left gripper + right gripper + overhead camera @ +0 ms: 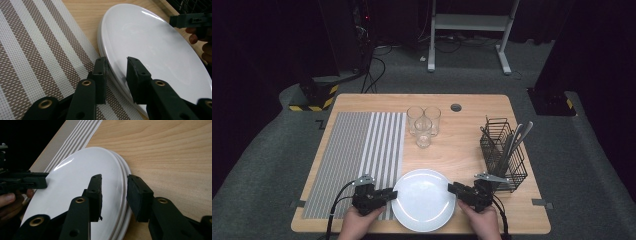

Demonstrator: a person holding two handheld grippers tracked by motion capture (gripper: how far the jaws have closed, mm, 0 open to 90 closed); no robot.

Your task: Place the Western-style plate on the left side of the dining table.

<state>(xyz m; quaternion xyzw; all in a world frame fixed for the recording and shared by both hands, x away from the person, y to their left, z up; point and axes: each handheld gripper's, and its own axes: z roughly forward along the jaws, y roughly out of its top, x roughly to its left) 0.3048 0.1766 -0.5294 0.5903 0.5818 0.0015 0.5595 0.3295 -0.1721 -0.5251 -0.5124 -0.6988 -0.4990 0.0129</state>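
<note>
The left claw point(116, 72) and the right claw point(114, 192) each stand part-open astride opposite rims of the stack of white plates point(422, 200) lying between them on the table point(462, 145), one jaw above, one below, pads not visibly pressing.

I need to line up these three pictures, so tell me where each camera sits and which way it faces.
High view: above the person's side, looking forward and down on the table; both hands, left gripper and right gripper at a stack of plates.
Left gripper view: rides the left gripper, jaws astride the plates' rim over the placemat.
Right gripper view: rides the right gripper, jaws astride the opposite rim.
Both gripper views share the plates and each other's gripper.
</note>
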